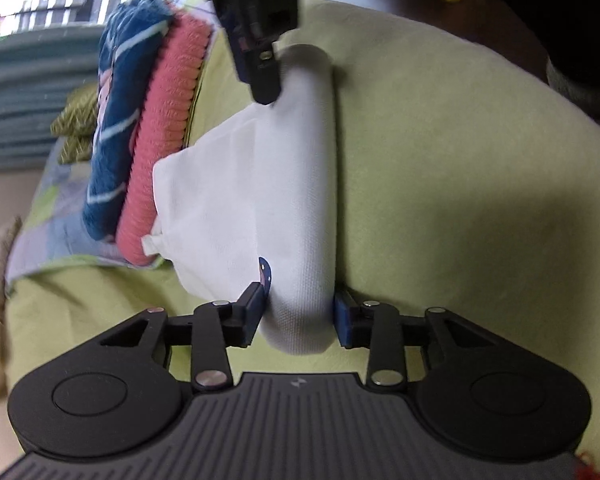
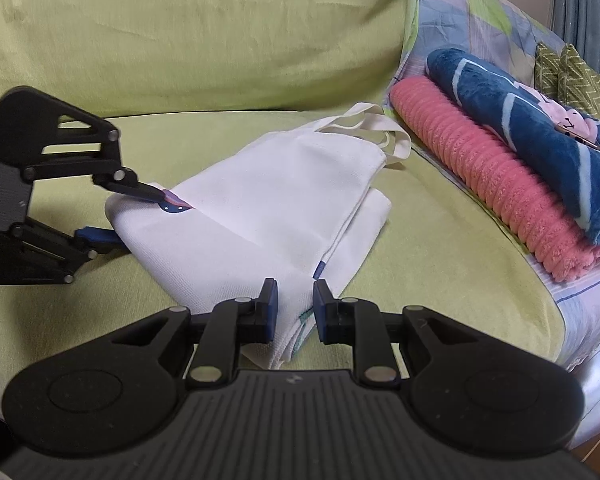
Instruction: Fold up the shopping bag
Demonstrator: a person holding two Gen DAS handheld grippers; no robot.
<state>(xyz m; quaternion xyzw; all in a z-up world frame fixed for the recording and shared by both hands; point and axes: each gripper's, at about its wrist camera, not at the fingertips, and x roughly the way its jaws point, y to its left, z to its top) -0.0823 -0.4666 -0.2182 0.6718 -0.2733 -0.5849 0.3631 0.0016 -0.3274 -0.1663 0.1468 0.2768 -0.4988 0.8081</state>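
Observation:
A white fabric shopping bag (image 2: pixel 276 204) lies folded over on a green sofa seat (image 2: pixel 440 248), its handles (image 2: pixel 380 128) toward the far right. In the left wrist view the bag (image 1: pixel 300 208) shows as a rolled fold. My left gripper (image 1: pixel 299 312) straddles one end of that fold, its blue pads against the cloth on both sides; it also shows in the right wrist view (image 2: pixel 136 212). My right gripper (image 2: pixel 295 304) closes on the other end of the fold, and it appears at the top of the left wrist view (image 1: pixel 266 80).
A pink ribbed blanket (image 2: pixel 488 196) and a blue patterned blanket (image 2: pixel 540 128) are stacked on a patchwork cloth (image 2: pixel 460 20) right of the bag. The green sofa back (image 2: pixel 200 32) rises behind. Green patterned cushions (image 2: pixel 572 76) sit at the far right.

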